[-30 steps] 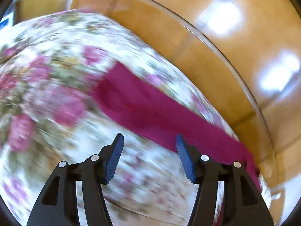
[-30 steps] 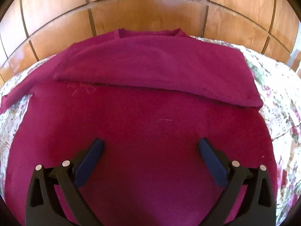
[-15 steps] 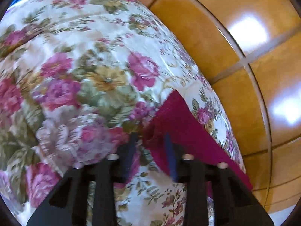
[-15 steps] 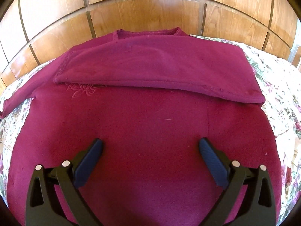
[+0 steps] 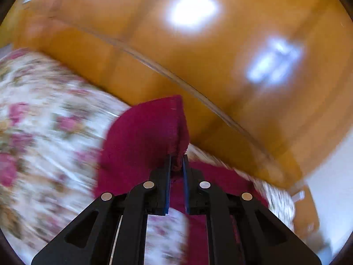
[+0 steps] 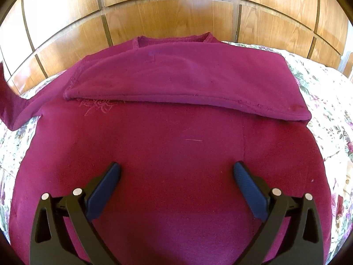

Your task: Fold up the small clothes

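Note:
A magenta sweater [image 6: 176, 137] lies flat on the floral bedspread [image 6: 326, 101], its neck toward the wooden panels. One sleeve [image 6: 187, 81] is folded across the chest. My right gripper [image 6: 176, 172] hangs open just above the sweater's lower body, nothing between its fingers. In the left wrist view my left gripper [image 5: 176, 161] is closing its jaws on the end of the other sleeve [image 5: 145, 132], which bunches between the pads and is raised off the bedspread [image 5: 44, 121]. That lifted sleeve end [image 6: 8, 101] shows at the far left of the right wrist view.
Glossy wooden panels [image 6: 167, 17] rise right behind the bed and fill the top of the left wrist view [image 5: 220, 55]. Floral bedspread shows on both sides of the sweater. A pale wall [image 5: 331, 187] lies at the far right.
My left gripper went from open above the sleeve to pinching its end, then lifted it. In the right wrist view the sleeve end rose at the left edge. The right gripper stayed still.

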### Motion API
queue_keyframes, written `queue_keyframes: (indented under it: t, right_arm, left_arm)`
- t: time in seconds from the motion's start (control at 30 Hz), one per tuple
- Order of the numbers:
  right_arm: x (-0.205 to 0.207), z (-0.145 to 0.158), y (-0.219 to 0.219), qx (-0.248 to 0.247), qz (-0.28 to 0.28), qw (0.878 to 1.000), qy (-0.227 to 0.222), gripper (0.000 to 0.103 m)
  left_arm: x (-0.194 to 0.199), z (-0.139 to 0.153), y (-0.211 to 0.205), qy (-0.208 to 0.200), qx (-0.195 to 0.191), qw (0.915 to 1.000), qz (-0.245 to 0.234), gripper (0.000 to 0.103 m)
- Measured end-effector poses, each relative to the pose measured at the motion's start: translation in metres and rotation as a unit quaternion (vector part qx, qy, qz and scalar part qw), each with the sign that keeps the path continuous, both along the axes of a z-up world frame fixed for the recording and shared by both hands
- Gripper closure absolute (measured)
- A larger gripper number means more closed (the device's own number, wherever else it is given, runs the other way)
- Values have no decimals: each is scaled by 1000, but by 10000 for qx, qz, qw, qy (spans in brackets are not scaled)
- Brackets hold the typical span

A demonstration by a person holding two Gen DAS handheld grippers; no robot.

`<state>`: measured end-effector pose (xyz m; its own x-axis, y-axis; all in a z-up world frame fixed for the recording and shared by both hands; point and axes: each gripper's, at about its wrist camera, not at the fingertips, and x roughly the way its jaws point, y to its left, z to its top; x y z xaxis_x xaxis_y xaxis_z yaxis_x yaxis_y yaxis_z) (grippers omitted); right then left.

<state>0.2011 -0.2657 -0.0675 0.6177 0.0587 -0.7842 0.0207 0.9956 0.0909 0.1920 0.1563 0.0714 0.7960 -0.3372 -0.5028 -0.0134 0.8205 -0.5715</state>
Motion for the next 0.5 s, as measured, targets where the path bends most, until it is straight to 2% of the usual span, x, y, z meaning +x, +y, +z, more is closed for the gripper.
queue_keyframes:
  t: [0.07, 0.17, 0.2, 0.27, 0.33, 0.37, 0.43, 0.47, 0.5]
  right_arm:
    - [0, 1, -2, 62, 2, 10000, -5, 2]
    - [1, 3, -4, 159, 13, 9999, 14, 2]
    - [2, 4, -6, 214, 22, 9998, 34, 2]
    - [3, 9, -9, 330, 41, 9994, 78, 2]
    - [5, 17, -14, 658, 52, 9978, 54, 9]
    - [7, 21, -17, 905, 76, 9959, 39, 13]
    - [13, 31, -19, 1558, 210, 9876, 24, 27]
    - [18, 35, -17, 1847, 302, 9823, 25, 28]
    - [24, 40, -11, 2130, 441, 9761, 32, 31]
  left_arm:
    - [3, -9, -49, 62, 207, 9986, -490, 95]
    - [8, -38, -117, 396, 413, 9920, -1122, 95]
    - [10, -52, -139, 528, 594, 9884, -1294, 95]
    - [12, -69, -165, 678, 923, 9817, -1522, 95]
    - [10, -84, -184, 873, 1080, 9753, -1719, 94]
    - [9, -90, -187, 912, 1127, 9743, -1722, 91]
    - [9, -97, -188, 956, 1192, 9720, -1787, 79]
    - [7, -99, -186, 939, 1187, 9719, -1804, 74]
    - [5, -98, -183, 919, 1132, 9726, -1809, 61]
